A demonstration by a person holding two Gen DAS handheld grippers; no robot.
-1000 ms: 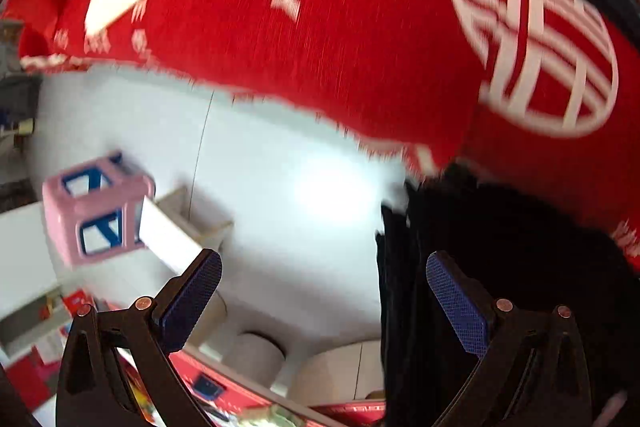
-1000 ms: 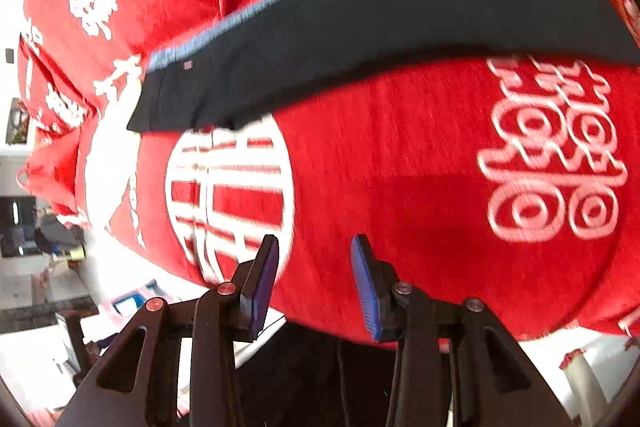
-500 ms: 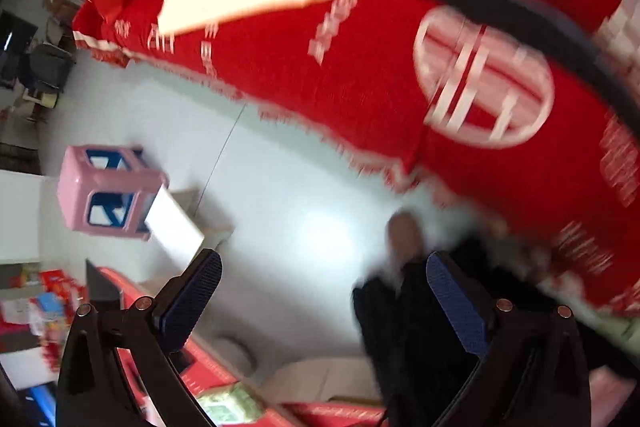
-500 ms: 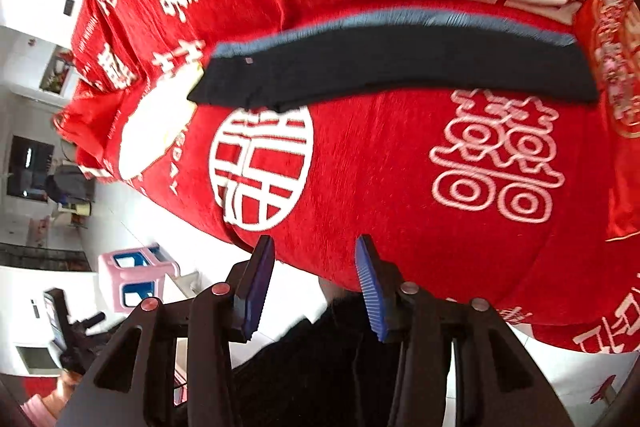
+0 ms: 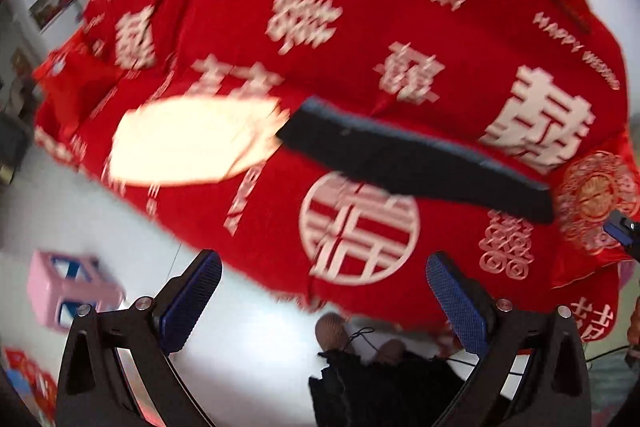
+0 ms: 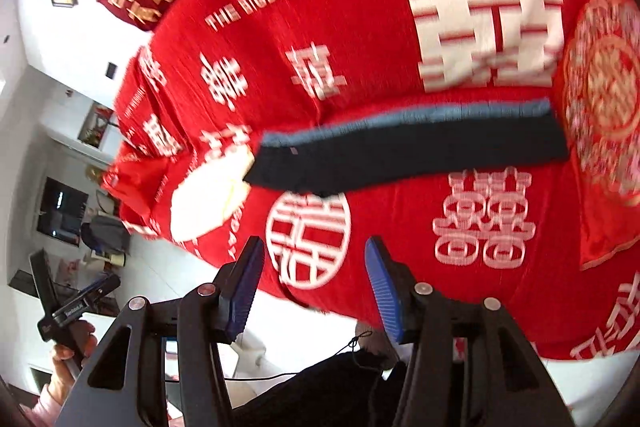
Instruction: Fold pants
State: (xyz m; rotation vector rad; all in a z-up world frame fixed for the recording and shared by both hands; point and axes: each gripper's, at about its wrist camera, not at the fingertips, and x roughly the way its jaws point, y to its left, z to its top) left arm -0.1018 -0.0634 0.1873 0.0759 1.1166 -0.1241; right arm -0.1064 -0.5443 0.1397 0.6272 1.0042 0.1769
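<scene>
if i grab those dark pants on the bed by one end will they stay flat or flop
The pants will probably flop: they are soft cloth, folded into a long strip. Lifted by one end, the layers would likely slide apart. On the textured red bedspread they would probably drag, not glide.

Dark navy pants [image 6: 408, 155] with a blue edge lie on a red, white-patterned bedspread [image 6: 360, 39].
</scene>
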